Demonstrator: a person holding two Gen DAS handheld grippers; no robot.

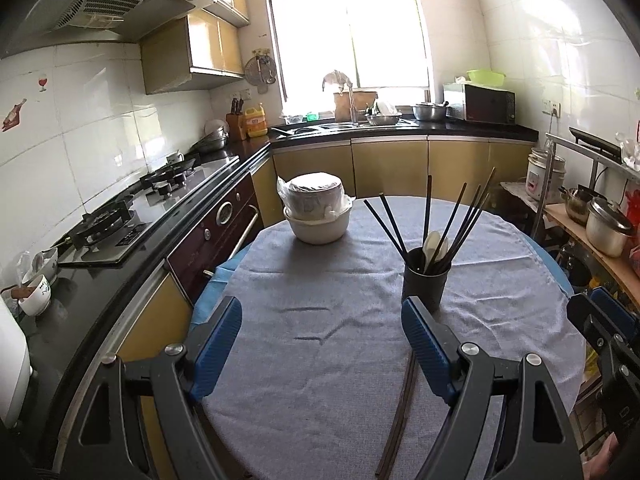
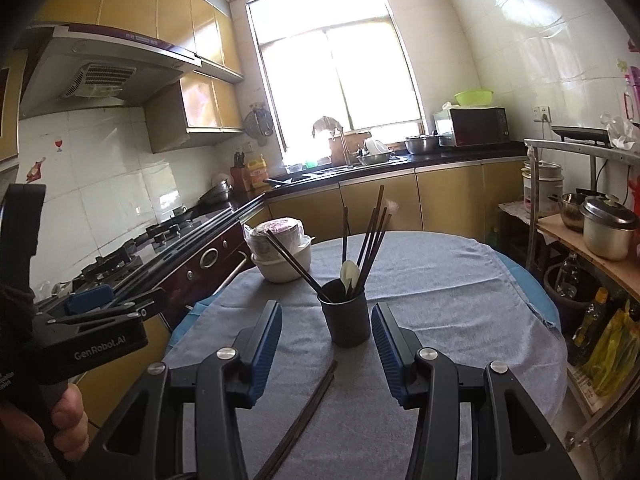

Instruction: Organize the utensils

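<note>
A dark utensil cup (image 1: 425, 280) (image 2: 347, 316) stands on the round table's grey cloth (image 1: 320, 344) (image 2: 440, 300). It holds several dark chopsticks (image 1: 452, 220) (image 2: 370, 240) and a white spoon (image 1: 433, 245) (image 2: 349, 273). A loose pair of dark chopsticks (image 1: 400, 412) (image 2: 308, 412) lies flat on the cloth in front of the cup. My left gripper (image 1: 322, 312) is open and empty above the cloth, left of the cup. My right gripper (image 2: 326, 318) is open and empty, its fingers either side of the cup, short of it.
Stacked white bowls in plastic wrap (image 1: 318, 210) (image 2: 282, 252) sit at the table's far left. A counter with a gas stove (image 1: 132, 216) runs along the left. A shelf with metal pots (image 1: 600, 216) (image 2: 600, 232) stands to the right.
</note>
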